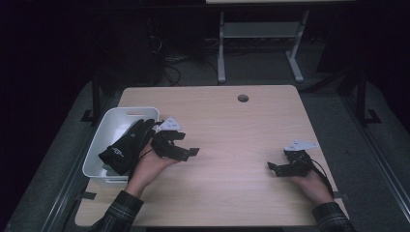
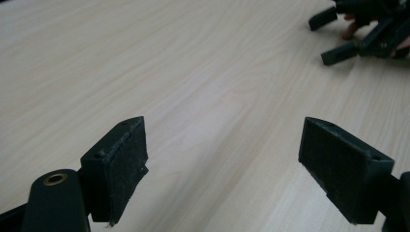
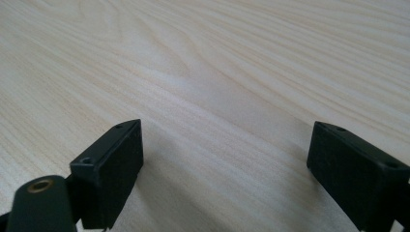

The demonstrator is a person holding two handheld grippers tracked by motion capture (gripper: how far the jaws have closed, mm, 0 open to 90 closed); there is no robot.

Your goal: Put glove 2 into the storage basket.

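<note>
Two claws, jaws apart, empty: left claw (image 1: pixel 186 145) beside white bin (image 1: pixel 96 145) holding black glove (image 1: pixel 126 147); right claw (image 1: pixel 276 167) low at lower right of worktop (image 1: pixel 232 125), likely idle.

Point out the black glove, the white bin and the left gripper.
black glove (image 1: pixel 126 146), high view, on its palm, draped over the bin's rim.
white bin (image 1: pixel 141 110), high view, on its far rim.
left gripper (image 2: pixel 222 169), left gripper view, midway between its open jaws.

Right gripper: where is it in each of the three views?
High view: right gripper at lower right, jaws open, over the table.
Left gripper view: far off, top right corner.
Right gripper view: its own jaws rise from the bottom corners.
Shared landmark: the table's pale wood grain.
</note>
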